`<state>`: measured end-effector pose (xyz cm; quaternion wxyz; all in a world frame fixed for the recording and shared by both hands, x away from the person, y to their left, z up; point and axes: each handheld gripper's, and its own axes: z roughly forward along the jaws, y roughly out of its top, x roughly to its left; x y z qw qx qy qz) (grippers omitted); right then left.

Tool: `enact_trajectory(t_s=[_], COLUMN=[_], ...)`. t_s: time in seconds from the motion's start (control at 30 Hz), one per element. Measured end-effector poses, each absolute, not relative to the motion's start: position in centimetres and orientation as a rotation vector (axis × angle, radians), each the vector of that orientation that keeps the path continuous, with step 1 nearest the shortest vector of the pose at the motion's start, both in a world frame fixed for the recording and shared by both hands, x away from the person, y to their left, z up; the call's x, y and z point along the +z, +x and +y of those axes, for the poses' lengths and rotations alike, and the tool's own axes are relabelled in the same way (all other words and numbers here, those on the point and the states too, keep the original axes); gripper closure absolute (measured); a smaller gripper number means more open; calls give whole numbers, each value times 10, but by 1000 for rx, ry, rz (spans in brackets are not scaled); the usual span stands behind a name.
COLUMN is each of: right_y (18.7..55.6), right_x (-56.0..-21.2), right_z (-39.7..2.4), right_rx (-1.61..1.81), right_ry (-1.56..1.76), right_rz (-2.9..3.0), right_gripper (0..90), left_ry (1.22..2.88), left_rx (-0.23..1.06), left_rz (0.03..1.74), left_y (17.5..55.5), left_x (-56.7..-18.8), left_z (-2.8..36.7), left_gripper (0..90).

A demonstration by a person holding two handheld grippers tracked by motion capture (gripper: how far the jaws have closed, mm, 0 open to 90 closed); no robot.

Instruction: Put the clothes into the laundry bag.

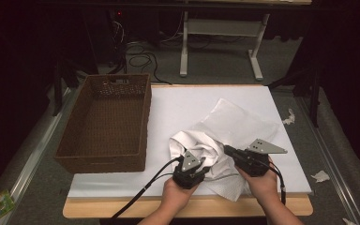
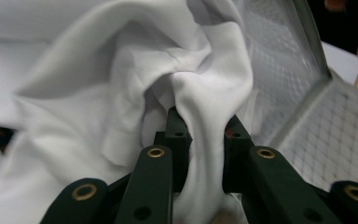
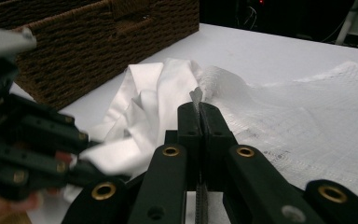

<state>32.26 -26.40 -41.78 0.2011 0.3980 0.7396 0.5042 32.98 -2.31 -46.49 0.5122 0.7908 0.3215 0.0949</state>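
- Left gripper (image 2: 204,140) has a thick fold of the white cloth (image 2: 121,93) bunched between its jaws, pads pressing on it from both sides.
- Right gripper (image 3: 199,116) is clamped tight, a thin edge of the mesh bag (image 3: 307,116) poking up between its jaws.
- In the high view, cloth (image 1: 197,147) and bag (image 1: 239,124) lie together at the near edge of the white table (image 1: 187,103), right at both grippers.
- Count: one cloth, one mesh bag, one wicker basket (image 1: 105,122) off to the left, two grippers.

White cloth (image 2: 205,116) pinched in left claw (image 2: 205,140) — mesh bag (image 2: 326,135) beside.
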Motion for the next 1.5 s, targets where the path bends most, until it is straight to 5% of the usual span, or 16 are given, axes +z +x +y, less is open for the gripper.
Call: enact_trajectory(t_s=[0.33,0.87,0.97,1.27,1.5], right_y=[322,321,321,321,321], right_x=[-417,-414,-414,-416,-416], right_z=[-259,-260,-261,-265,-264], right_rx=[1445,1524,1511,1488,1479], right_ry=[1116,1141,1135,1130,1127], right_rz=[2064,2039,2042,2044,2044], right_gripper=[890,892,891,890,890], left_ry=[1808,1868,1866,1826,1803], left_rx=[286,292,258,156,229], left_rz=[795,772,771,675,701], left_y=[340,351,354,334,326], left_x=[-447,-466,-470,-460,-463], left_z=[-16,-67,-69,-34,4], left_gripper=[785,760,715,389,382])
